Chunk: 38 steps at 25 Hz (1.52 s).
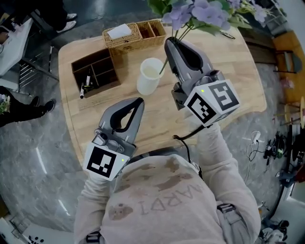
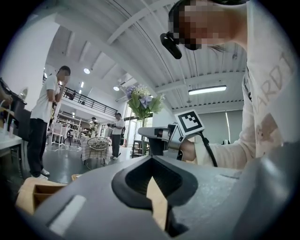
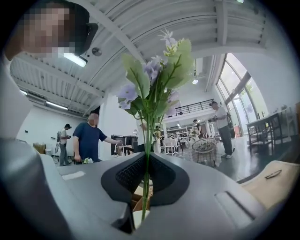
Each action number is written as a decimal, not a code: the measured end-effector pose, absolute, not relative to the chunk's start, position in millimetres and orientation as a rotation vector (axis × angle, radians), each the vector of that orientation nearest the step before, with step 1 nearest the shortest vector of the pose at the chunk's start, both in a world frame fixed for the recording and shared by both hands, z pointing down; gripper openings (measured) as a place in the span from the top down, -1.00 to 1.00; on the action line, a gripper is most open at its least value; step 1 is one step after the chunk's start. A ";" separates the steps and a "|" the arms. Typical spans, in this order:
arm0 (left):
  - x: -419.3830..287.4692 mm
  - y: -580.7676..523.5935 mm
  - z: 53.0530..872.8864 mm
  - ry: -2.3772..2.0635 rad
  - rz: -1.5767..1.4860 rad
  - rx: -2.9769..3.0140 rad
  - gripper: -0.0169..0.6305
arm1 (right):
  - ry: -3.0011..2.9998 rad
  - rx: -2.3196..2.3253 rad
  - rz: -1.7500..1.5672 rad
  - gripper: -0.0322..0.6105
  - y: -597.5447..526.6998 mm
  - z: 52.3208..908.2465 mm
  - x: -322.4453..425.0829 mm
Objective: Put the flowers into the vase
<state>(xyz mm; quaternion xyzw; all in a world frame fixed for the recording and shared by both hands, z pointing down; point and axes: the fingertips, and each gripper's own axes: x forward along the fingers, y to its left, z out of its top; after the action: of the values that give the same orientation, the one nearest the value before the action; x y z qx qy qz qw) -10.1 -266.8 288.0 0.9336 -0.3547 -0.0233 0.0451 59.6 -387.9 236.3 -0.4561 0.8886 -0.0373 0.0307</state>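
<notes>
Over the vase [image 1: 150, 75], right gripper [image 1: 170, 43] is clamped on the flowers [image 1: 200, 12] w/ stem ends near its mouth; left gripper [image 1: 138, 102] closed, empty; risk: stems snag rim, tipping unsteadied vase.

Right gripper [image 1: 170, 44] grips flowers [image 1: 205, 13], stem tip at white vase [image 1: 148, 78]; left gripper [image 1: 138, 101] near vase.

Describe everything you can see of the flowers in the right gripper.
The flowers are a small bunch of pale purple blooms and green leaves on thin green stems, and they look artificial. The right gripper is shut on the stems, with the blooms standing out beyond its jaw tips. The stem ends reach down to the mouth of the white vase. Whether they touch it cannot be told.
</notes>
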 end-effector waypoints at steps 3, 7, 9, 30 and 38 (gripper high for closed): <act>-17.2 -267.2 291.1 -1.120 -0.069 2.837 0.95 | 2.742 -1.391 -0.090 0.77 -393.0 253.0 51.6; -26.9 -266.8 299.2 -1.167 -0.062 2.810 0.95 | 2.759 -1.381 -0.114 0.76 -393.2 287.8 45.4; -29.3 -267.0 298.1 -1.185 -0.056 2.798 0.95 | 2.766 -1.384 -0.130 0.75 -392.9 299.7 45.0; -19.9 -263.3 299.4 -1.157 -0.045 2.815 0.95 | 3.163 -1.631 -0.055 0.51 -373.6 374.7 46.7; -14.8 -259.2 297.3 -1.132 -0.044 2.827 0.95 | 3.250 -1.639 -0.258 0.36 -367.0 377.8 51.4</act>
<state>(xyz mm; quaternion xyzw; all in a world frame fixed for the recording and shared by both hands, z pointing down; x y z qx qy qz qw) -14.8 -259.2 297.3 0.9272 -0.3712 -0.0145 0.0483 51.4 -367.0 377.8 -0.4347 0.8621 -0.0683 -0.2511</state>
